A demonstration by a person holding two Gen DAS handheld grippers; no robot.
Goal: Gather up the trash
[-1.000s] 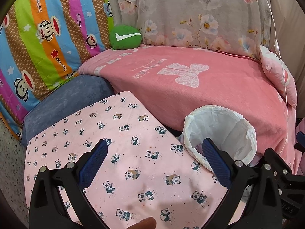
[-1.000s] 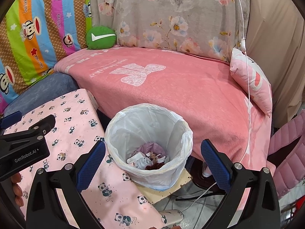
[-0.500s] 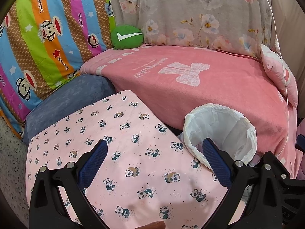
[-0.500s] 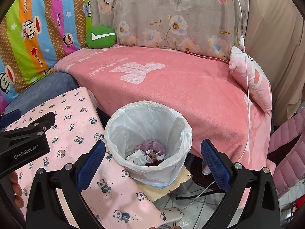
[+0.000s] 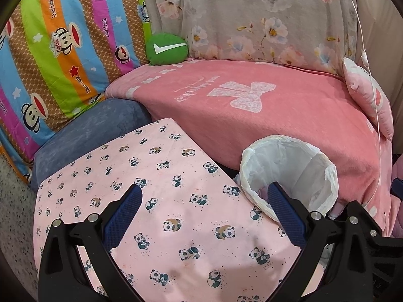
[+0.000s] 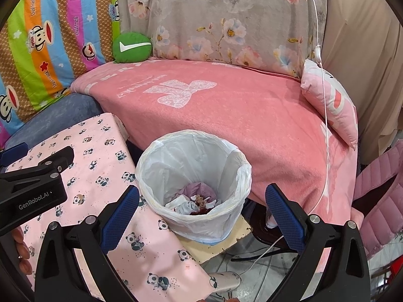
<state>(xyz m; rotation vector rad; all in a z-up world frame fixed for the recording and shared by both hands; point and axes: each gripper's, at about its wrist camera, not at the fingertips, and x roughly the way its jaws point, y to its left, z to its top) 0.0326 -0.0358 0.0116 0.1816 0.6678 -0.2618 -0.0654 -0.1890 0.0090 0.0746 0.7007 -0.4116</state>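
A small bin lined with a white plastic bag [image 6: 194, 176] stands on the floor between the panda-print table and the pink bed. Crumpled white and purple trash [image 6: 194, 201] lies at its bottom. My right gripper [image 6: 201, 216] hovers open just in front of the bin, nothing between its blue pads. In the left wrist view the bin [image 5: 289, 173] sits at the right, past the table's edge. My left gripper [image 5: 205, 214] is open over the pink panda-print tablecloth [image 5: 163, 176], holding nothing. The left gripper's black body [image 6: 32, 191] shows at the left of the right wrist view.
A pink blanket [image 6: 226, 110] covers the bed behind the bin. A green cushion [image 5: 166, 49], a striped monkey-print quilt [image 5: 55, 50] and a floral quilt [image 5: 252, 17] line the back. A pink pillow [image 6: 330, 103] and a hanging white cable [image 6: 325, 115] are at the right. A blue seat [image 5: 95, 128] borders the table.
Both views have shifted slightly; the bin sits a touch lower and closer in the right wrist view. Both grippers stay open and empty.
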